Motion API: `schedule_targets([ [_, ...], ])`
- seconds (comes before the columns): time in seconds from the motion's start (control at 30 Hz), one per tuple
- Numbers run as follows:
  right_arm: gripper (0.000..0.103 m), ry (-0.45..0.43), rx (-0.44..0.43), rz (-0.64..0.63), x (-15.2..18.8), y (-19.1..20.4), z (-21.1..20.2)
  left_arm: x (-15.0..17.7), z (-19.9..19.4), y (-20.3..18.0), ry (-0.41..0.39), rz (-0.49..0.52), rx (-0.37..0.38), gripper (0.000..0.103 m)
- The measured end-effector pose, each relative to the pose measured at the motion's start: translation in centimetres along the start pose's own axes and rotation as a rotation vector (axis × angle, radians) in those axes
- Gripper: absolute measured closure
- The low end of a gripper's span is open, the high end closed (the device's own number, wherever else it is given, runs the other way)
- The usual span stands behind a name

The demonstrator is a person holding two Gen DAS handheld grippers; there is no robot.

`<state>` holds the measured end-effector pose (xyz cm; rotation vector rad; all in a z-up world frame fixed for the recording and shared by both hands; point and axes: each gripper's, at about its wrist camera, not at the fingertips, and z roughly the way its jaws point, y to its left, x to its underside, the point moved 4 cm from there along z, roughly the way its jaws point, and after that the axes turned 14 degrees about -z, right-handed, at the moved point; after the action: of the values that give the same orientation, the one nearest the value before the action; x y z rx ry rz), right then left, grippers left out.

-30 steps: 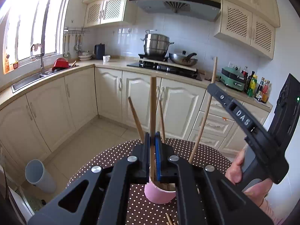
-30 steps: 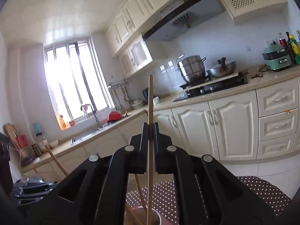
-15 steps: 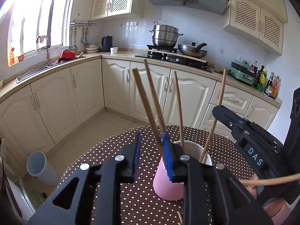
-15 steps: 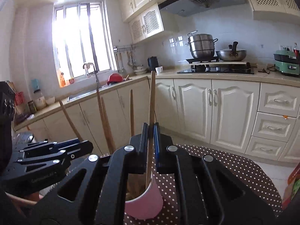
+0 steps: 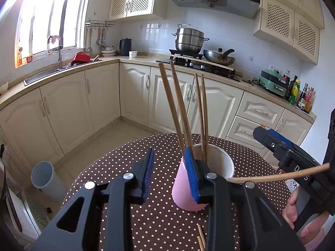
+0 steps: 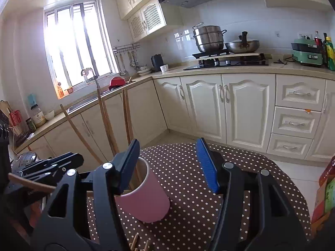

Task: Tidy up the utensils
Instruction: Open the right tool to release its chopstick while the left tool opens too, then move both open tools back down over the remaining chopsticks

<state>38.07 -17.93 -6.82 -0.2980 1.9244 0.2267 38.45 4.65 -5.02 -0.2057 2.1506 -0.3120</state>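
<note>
A pink cup (image 5: pixel 186 194) (image 6: pixel 146 198) stands on the brown dotted table (image 5: pixel 117 163), and several wooden chopsticks (image 5: pixel 180 108) (image 6: pixel 106 121) lean upright in it. My left gripper (image 5: pixel 170 173) hangs just in front of the cup. Its jaws are opening and only table shows between them. My right gripper (image 6: pixel 168 165) is beside the cup's right side, jaws opening and empty, its left pad over the rim. Each gripper shows in the other's view (image 5: pixel 293 156) (image 6: pixel 48 167). One more chopstick (image 5: pixel 278 175) lies level from the rim toward the right gripper; I cannot tell what bears it.
Loose chopsticks (image 5: pixel 201 238) (image 6: pixel 134 242) lie on the table near its front edge. A grey bin (image 5: pixel 44 179) stands on the floor to the left. A colourful box (image 6: pixel 326 188) sits at the table's right edge. Cream cabinets line the far walls.
Both grippers were shut on a chopstick each above the cup. Both have let go, their jaws stand apart, and the chopsticks now lean in the cup. Both hands sank toward it.
</note>
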Motion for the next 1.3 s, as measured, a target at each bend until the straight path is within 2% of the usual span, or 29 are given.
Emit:
schedule_targets([
  [0.1, 0.046, 0.006, 0.004, 0.003, 0.3, -0.1, -1.4, 0.4, -1.4, -0.1, -0.021, 0.007, -0.009, 0.059],
  [0.23, 0.046, 0.003, 0.013, 0.007, 0.7, -0.3, -3.8, 1.0, -3.3, -0.3, -0.03, 0.013, -0.022, 0.058],
  [0.3, 0.046, -0.004, -0.009, 0.019, 0.8, -0.3, -5.2, 1.4, -4.3, -0.6, -0.035, 0.013, -0.022, 0.057],
  [0.37, 0.039, -0.01, -0.012, 0.026, 0.9, -0.2, -6.4, 2.0, -5.6, -0.6, -0.048, 0.021, -0.024, 0.053],
  [0.43, 0.038, -0.018, -0.012, 0.023, 1.2, -0.1, -8.0, 2.7, -7.0, -0.5, -0.062, 0.029, -0.035, 0.046],
  [0.63, 0.031, 0.008, -0.019, 0.015, 2.9, 0.6, -11.1, 5.2, -9.8, 0.5, -0.051, 0.039, -0.061, 0.043],
  [0.97, 0.03, 0.138, -0.021, -0.032, 8.3, 2.9, -12.7, 10.7, -11.3, 3.7, 0.035, 0.012, -0.087, 0.041],
  [1.1, 0.03, 0.2, -0.023, -0.019, 10.5, 3.5, -12.2, 12.7, -11.3, 5.0, 0.084, -0.038, -0.083, 0.041],
  [1.3, 0.03, 0.309, -0.028, -0.02, 14.0, 5.0, -10.7, 15.3, -10.7, 5.9, 0.135, -0.058, -0.077, 0.041],
])
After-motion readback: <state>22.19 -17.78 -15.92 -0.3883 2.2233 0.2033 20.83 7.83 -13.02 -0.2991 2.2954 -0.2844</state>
